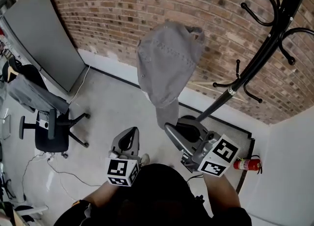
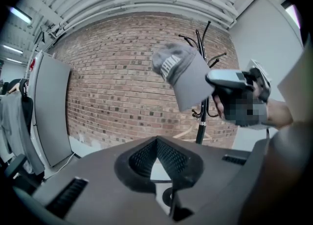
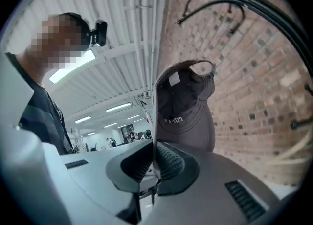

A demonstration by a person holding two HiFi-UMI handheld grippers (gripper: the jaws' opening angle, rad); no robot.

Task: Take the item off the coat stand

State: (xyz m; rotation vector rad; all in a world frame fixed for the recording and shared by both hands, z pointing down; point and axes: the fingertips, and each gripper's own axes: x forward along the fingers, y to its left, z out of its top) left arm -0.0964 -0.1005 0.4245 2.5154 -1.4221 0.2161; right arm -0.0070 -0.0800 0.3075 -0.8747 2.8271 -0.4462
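A grey panel [image 1: 46,43] leans against the brick wall [image 1: 147,4] at far left. Near it stands an office chair [image 1: 51,139] with a grey garment draped over its back. A white cable trails over the pale floor [image 1: 113,107] nearby.

The left hand-held gripper [image 1: 131,131] is held low in front of the person. Its jaws are together with nothing between them, and it is apart from the cap.

The grey cap [image 1: 167,63] is off the stand, up in the air in front of the wall. It is left of the stand and clear of the hooks. Its brim points down toward the person, and its open underside with a white label faces the right gripper view.

The right hand-held gripper [image 1: 169,127] is clamped on the brim's edge, which runs thin between the ribbed pads.

The black stand [image 1: 260,55] rises at right, its curved hooks bare in these views. A red fire extinguisher [image 1: 245,164] lies on the floor by the white wall, just right of the right hand-held gripper.
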